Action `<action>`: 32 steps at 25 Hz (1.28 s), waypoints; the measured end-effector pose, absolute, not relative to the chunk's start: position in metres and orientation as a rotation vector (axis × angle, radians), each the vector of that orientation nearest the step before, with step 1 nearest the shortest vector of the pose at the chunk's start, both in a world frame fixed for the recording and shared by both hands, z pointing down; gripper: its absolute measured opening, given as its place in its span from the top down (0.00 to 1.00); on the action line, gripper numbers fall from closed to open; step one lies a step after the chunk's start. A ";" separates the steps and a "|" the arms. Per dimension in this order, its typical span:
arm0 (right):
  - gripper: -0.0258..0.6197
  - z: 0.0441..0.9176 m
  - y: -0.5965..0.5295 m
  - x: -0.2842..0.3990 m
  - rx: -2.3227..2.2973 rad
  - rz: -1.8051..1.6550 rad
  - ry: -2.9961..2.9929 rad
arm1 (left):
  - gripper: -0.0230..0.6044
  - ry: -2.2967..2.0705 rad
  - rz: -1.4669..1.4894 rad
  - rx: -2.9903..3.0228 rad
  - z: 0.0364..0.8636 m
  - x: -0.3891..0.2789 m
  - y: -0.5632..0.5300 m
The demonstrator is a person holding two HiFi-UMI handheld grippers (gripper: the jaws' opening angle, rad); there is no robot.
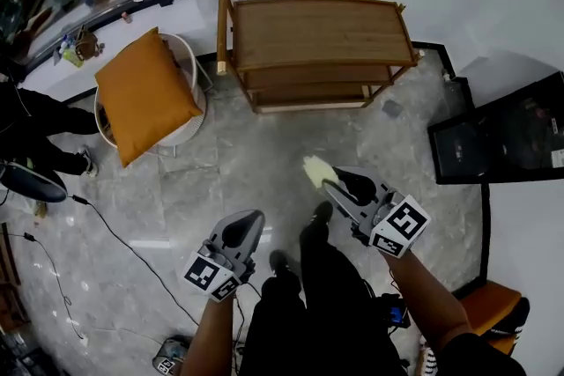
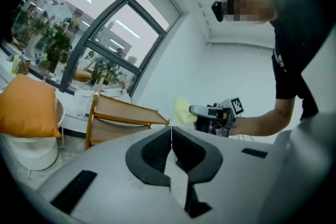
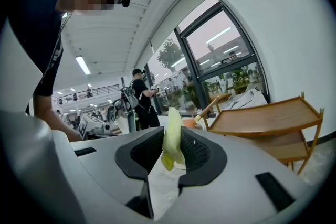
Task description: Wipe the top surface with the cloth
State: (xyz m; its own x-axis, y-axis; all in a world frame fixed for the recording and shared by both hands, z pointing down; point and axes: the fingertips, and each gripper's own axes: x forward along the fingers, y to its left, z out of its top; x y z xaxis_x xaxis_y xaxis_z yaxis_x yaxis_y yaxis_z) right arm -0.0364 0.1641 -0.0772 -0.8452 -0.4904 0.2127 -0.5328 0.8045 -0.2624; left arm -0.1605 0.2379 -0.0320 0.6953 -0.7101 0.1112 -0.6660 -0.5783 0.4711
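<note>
One thin fold of yellow cloth (image 1: 315,171) is pinched by the fingers of the right gripper (image 1: 337,186), well short of the shelf top (image 1: 322,31). Wiping drag may tug it free. The fingers of the left gripper (image 1: 240,231) are pressed together.

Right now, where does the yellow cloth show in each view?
Head view: yellow cloth at centre, at the right hand-held gripper tips.
Left gripper view: right of centre, in mid-air.
Right gripper view: centre, clamped between the jaws.
Shared landmark: wooden tiered shelf, in all three.
</note>
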 end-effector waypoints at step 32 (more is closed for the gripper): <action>0.81 0.266 -0.145 -0.170 1.119 0.118 -2.878 | 0.94 -1.705 -0.068 2.296 0.278 -0.225 -0.086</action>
State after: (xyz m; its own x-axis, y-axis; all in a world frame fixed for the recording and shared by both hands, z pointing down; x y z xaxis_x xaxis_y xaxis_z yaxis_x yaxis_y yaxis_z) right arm -0.1700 -0.1452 0.2665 -0.7366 -0.6720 0.0760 -0.6760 0.7351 -0.0522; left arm -0.2250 -0.0861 0.2780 0.3026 -0.9445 0.1280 -0.9314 -0.2645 0.2500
